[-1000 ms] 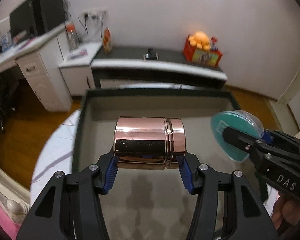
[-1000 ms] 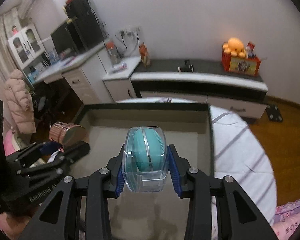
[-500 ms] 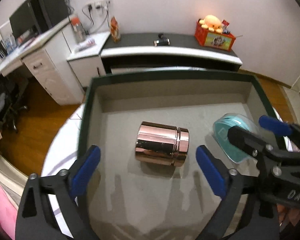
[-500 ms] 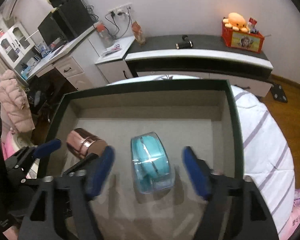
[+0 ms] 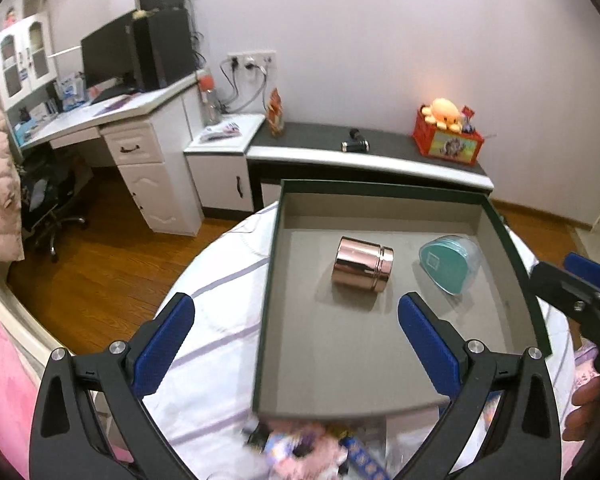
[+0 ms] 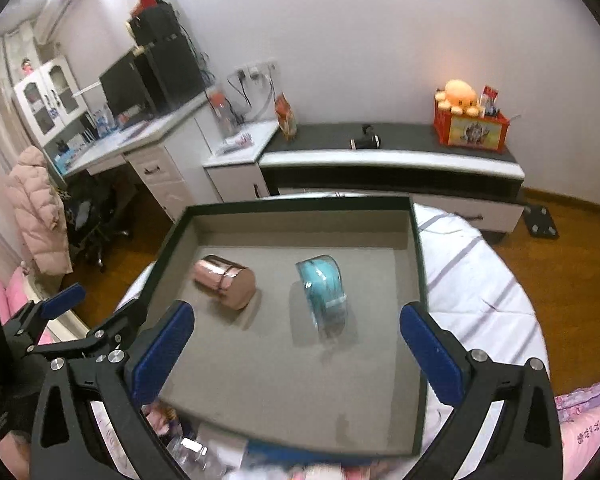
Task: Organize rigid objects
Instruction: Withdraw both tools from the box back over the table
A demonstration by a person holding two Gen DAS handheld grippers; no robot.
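A shiny copper tin (image 5: 362, 265) (image 6: 226, 282) lies on its side on the grey floor of a dark-rimmed tray (image 5: 269, 280) (image 6: 300, 202). Right of it stands a teal case in a clear shell (image 5: 448, 264) (image 6: 324, 294). My left gripper (image 5: 295, 302) (image 6: 96, 308) is open and empty, pulled back over the tray's left rim. The jaws of my right gripper (image 6: 296, 310) (image 5: 564, 272) are opening wide, with nothing between them, and the teal case sits on the floor ahead of them.
The tray rests on a round table with a striped white cloth (image 5: 220, 312). Blurred pink and blue clutter (image 5: 308, 444) lies at the tray's near edge. Behind are a low cabinet (image 6: 380, 156), a red box with an orange plush (image 5: 448, 136) and a desk (image 5: 112, 112).
Both grippers let go: the copper tin and the teal case now rest on the tray floor. Both grippers opened wide and drew back and up, the left one shifting left.
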